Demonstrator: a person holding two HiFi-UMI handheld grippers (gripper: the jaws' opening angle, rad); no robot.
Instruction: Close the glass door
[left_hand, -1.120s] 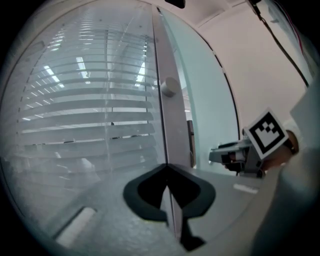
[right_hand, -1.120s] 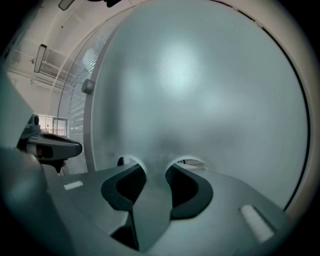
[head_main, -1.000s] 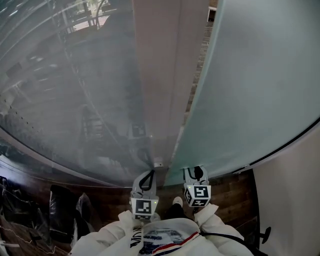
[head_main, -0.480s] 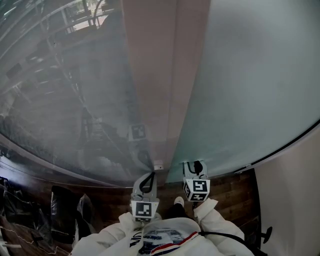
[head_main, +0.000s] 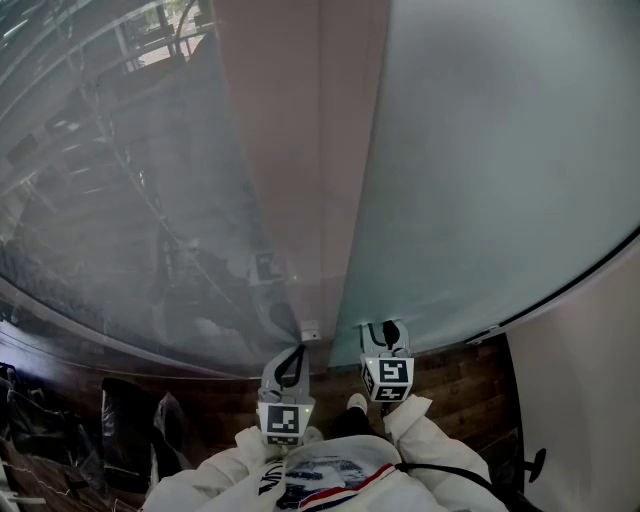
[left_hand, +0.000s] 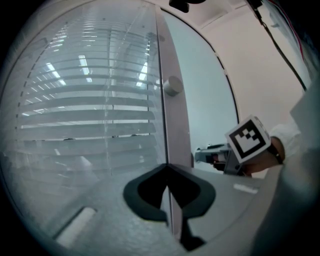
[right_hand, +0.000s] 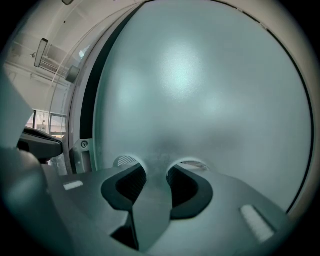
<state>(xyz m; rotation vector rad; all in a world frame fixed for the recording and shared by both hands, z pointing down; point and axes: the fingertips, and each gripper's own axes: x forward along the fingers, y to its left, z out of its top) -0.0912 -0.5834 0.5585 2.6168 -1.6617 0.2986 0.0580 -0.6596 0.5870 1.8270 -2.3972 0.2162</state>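
Ahead, frosted glass door (head_main: 480, 180) — smooth, matte (greenish) — beside pinkish post (head_main: 300, 150).

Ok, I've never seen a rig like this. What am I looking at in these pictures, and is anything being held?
There is no robot: a person in white sleeves holds a hand tool with tongs in each hand. The head view is from a camera on the person's head, looking steeply down. The left tongs and right tongs show near the bottom, each carrying a marker cube. The two gripper views come from cameras riding on those tools. The left tongs have their tips together at a pinkish post, beside a glass wall with blinds. The right tongs stand apart, close in front of the frosted glass door, gripping nothing. No table here, only wooden floor below.
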